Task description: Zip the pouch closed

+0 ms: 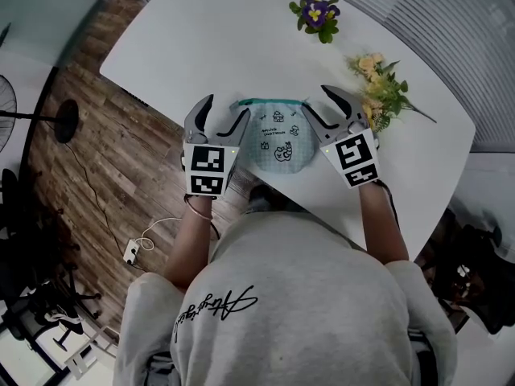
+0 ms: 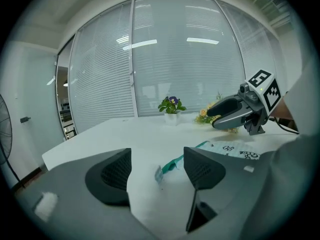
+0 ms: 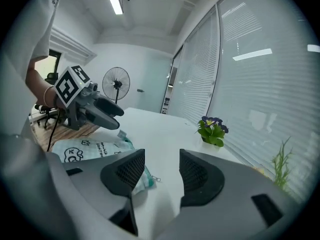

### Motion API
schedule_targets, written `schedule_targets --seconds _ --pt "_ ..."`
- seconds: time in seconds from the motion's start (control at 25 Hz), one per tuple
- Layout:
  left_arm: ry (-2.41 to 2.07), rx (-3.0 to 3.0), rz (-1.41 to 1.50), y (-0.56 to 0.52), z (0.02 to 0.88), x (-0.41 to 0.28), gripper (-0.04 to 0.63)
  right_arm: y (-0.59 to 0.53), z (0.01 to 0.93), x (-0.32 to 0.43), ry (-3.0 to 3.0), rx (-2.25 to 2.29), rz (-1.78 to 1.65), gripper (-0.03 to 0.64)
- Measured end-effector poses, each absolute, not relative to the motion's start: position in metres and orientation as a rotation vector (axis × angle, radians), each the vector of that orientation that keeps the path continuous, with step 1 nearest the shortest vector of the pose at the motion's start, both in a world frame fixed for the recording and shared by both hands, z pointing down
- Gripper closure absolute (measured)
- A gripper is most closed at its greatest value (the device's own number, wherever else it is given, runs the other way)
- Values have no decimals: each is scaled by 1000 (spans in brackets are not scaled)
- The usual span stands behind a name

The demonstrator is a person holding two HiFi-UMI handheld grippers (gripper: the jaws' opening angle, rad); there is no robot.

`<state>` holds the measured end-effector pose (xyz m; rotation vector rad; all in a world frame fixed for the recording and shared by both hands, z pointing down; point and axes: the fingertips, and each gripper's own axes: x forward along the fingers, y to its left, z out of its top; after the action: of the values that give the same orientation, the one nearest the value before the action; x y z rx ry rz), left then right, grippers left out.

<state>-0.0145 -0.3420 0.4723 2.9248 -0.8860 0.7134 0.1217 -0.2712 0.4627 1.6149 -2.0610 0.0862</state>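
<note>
White table (image 1: pixel 201 47) beside blind-covered windows carries the pouch (image 1: pixel 278 145) close to its near edge, with the teal zip (image 1: pixel 269 102) along the pouch's 12 o'clock side. The left tongs (image 1: pixel 227 107) hang at the pouch's 9 o'clock and the right tongs (image 1: pixel 315 98) at its 3 o'clock. Both are released, jaws apart with nothing pinched, and a pouch end lies just beside each. Purple flowers (image 1: pixel 318 13) stand at 1 o'clock from the pouch, yellow flowers (image 1: pixel 378 83) at 2 o'clock.
</note>
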Motion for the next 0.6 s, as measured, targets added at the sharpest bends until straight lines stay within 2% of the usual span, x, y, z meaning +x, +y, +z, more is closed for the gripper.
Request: schedule_targets --seconds 0.6 --pt "-879 3031 447 -318 395 -16 282 -252 388 101 -2224 1754 -3 420"
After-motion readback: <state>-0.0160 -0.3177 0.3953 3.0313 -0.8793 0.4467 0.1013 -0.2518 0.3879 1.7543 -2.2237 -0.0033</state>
